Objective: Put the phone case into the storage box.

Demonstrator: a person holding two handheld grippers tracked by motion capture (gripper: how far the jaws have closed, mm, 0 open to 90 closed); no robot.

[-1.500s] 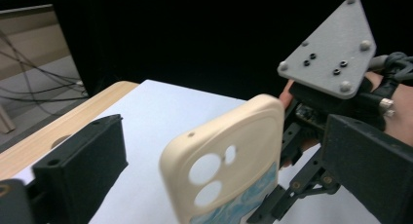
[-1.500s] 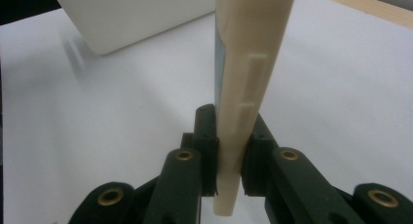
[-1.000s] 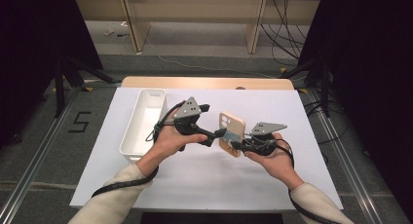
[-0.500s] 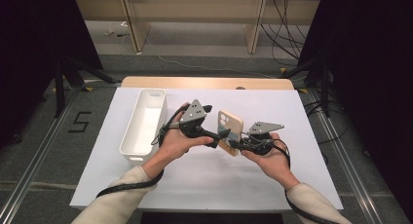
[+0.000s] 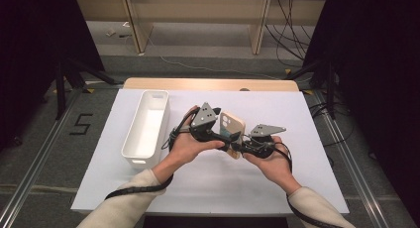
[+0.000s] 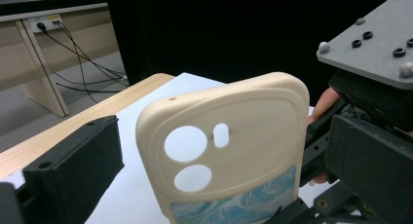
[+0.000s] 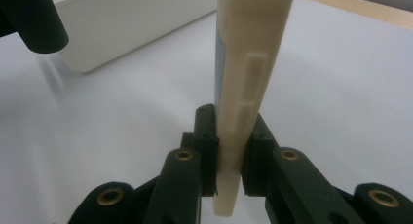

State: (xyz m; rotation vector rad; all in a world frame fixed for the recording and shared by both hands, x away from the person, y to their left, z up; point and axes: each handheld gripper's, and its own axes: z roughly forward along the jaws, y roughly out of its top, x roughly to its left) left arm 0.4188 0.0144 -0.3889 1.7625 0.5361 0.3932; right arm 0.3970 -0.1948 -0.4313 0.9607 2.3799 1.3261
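Observation:
A cream phone case (image 5: 232, 131) with a blue wave print stands upright above the white table, between both hands. My right gripper (image 7: 229, 151) is shut on its lower edge, both pads pressed against the thin case (image 7: 248, 63). In the high view the right gripper (image 5: 238, 147) comes in from the right. My left gripper (image 5: 224, 140) faces the case's back (image 6: 229, 151), where the camera cutouts show. Its jaws stand open on either side of the case, and its left finger (image 6: 73, 170) is clear of the case edge.
A long white bin (image 5: 146, 129) lies on the white sheet to the left of the hands, and the right gripper view shows it too (image 7: 131, 24). The wooden table edge (image 5: 208, 83) runs along the back. Cables trail from both grippers along the forearms.

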